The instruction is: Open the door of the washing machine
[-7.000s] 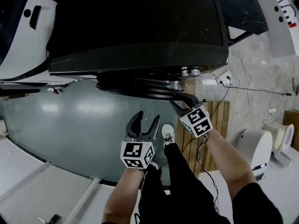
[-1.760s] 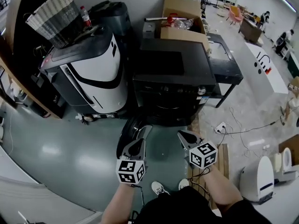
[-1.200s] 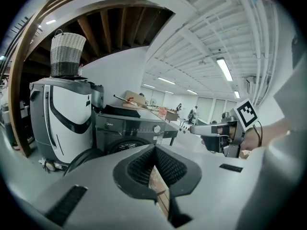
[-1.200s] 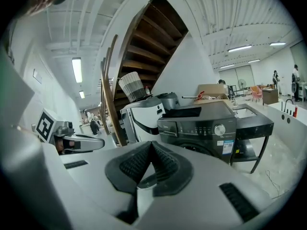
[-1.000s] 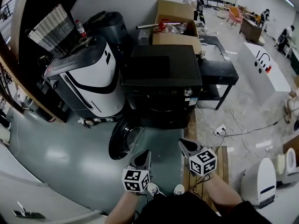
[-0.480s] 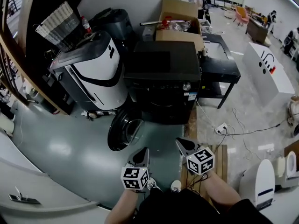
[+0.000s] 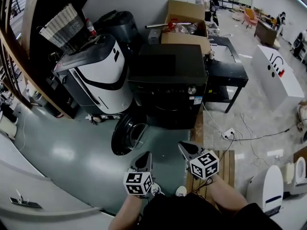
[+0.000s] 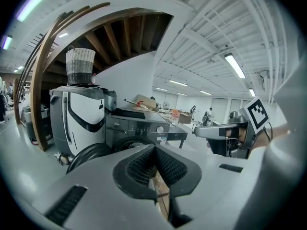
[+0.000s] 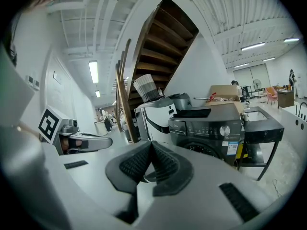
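Note:
The black front-loading washing machine [image 7: 169, 83] stands ahead of me. Its round door [image 7: 125, 133] hangs swung open to the left, glass facing out, and the drum opening [image 7: 168, 110] is dark. The machine [image 9: 211, 126] and its control knob [image 9: 223, 131] also show in the right gripper view, and the machine [image 8: 136, 128] with its open door [image 8: 91, 155] shows in the left gripper view. My left gripper [image 7: 145, 158] and right gripper [image 7: 183, 147] are held side by side well back from the machine, both shut and holding nothing.
A white and black appliance [image 7: 98, 75] stands left of the washer with a woven basket [image 7: 60, 30] on top. Behind are cardboard boxes [image 7: 184, 20], right a black table [image 7: 225, 66]. Cables and a power strip [image 7: 229, 134] lie on the floor beside a wooden pallet [image 7: 223, 162].
Both grippers drifted slightly back toward me and away from the washer; the view shifted a little. The door stays open and both grippers stay shut.

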Tool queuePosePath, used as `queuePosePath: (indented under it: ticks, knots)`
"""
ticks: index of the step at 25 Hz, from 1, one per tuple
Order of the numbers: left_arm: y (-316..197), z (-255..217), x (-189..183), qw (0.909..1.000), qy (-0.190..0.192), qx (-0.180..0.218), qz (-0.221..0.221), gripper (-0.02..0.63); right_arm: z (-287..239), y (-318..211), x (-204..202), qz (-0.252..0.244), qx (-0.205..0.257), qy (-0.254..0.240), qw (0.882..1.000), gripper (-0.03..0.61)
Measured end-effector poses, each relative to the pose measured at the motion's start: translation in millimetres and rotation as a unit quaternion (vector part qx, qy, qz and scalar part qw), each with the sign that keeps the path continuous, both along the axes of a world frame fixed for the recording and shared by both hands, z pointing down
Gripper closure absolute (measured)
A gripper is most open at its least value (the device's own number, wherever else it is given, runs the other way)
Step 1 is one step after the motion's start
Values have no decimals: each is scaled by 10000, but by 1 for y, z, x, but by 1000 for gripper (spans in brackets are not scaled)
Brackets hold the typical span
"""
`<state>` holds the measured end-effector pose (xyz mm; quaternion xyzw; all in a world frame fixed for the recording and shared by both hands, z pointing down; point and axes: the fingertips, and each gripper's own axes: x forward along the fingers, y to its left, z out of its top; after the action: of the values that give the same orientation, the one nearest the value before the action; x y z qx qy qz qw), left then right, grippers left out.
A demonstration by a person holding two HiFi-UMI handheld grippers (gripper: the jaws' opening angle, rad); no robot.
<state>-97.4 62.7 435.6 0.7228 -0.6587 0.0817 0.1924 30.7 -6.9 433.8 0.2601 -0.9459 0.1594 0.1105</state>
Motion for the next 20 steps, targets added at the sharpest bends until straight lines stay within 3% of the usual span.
queuePosePath:
  ticks: [20]
  knots:
    - [-9,9,16,9999,49,-86,-17,595,14,-10,11,-42,-160,41,9999,561]
